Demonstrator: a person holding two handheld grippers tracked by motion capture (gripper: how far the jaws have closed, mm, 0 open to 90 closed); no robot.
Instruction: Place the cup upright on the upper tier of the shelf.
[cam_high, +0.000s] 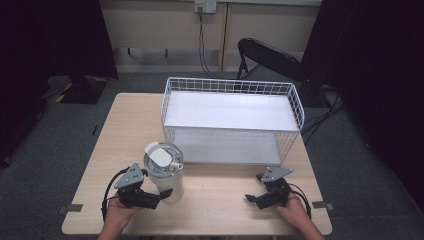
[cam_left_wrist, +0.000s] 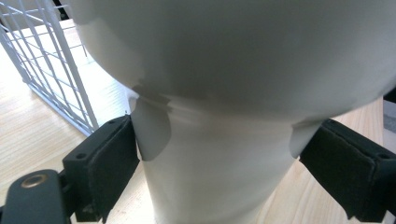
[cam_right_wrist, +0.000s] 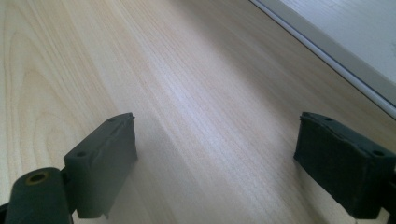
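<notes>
A tall white plastic tumbler with a clear rim and a white flip lid (cam_high: 164, 172) is standing upright on the light wooden surface (cam_high: 220, 200), near the front and left of centre. Its lid is sitting shut over the top, so what it is holding cannot be told. The left tongs (cam_high: 162, 194) are reaching in from the near left, with the jaws lying on either side of the tumbler's lower body. In the left gripper view the black pads (cam_left_wrist: 109, 161) are sitting just at the tumbler's (cam_left_wrist: 219, 154) sides; the left one is looking as if it is touching the wall, and the right one is lying close against it, so the tongs are pinching or nearly pinching the tumbler.

The right tongs (cam_high: 254, 198) are hovering low over the surface at the near right, spread wide and holding nothing.

A white wire basket with a flat white floor (cam_high: 295, 102) is standing at the far middle of the surface, just beyond the tumbler, and is carrying nothing inside.
</notes>
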